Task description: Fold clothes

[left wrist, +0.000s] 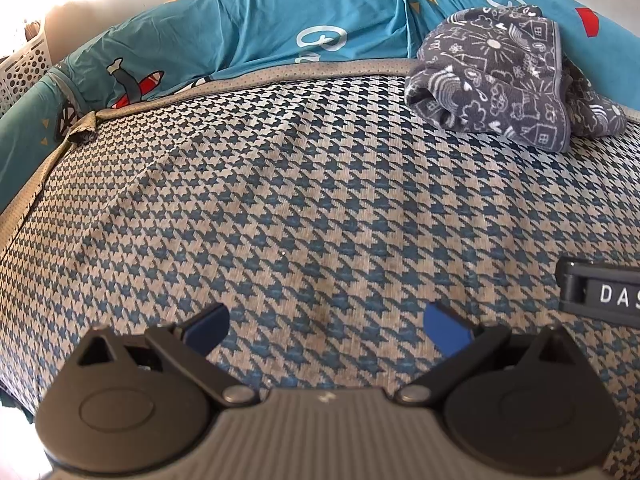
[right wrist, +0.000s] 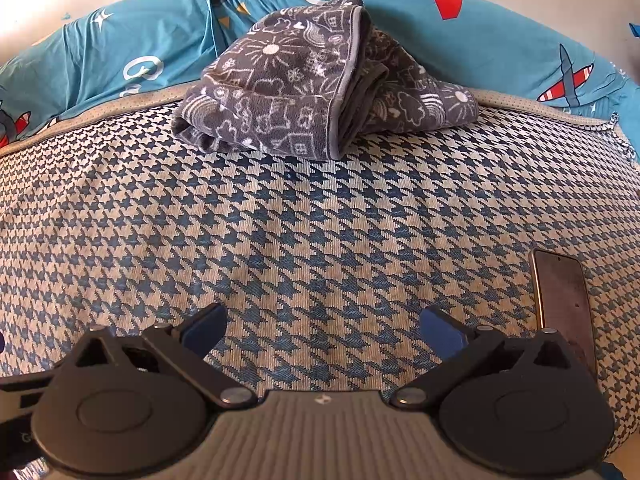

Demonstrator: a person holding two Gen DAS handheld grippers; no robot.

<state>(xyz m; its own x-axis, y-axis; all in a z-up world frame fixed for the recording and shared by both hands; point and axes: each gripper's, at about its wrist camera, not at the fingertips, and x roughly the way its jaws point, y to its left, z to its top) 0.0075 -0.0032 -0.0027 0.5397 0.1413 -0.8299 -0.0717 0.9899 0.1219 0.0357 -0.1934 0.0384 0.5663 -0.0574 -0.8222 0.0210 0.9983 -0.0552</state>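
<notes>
Your bed (right wrist: 320,216) is covered in a houndstooth mat, with a blue bedding roll (right wrist: 500,36) along its far edge. One grey patterned cloth (right wrist: 288,92) lies bunched at that edge, touching the roll. Your two grippers, left (left wrist: 326,330) and right (right wrist: 324,330), hover near the mat, jaws apart and empty. One phone (right wrist: 564,304) lies right, partly hidden.

In the right wrist view the folded garment (right wrist: 316,92) lies on the mat (right wrist: 280,216) at upper centre, its back edge against the quilt (right wrist: 500,40) banked across the top; a phone (right wrist: 564,296) lies on the mat at lower right. In the left wrist view the garment sits at upper right; a basket (left wrist: 24,72) stands at the left edge, behind the quilt.
</notes>
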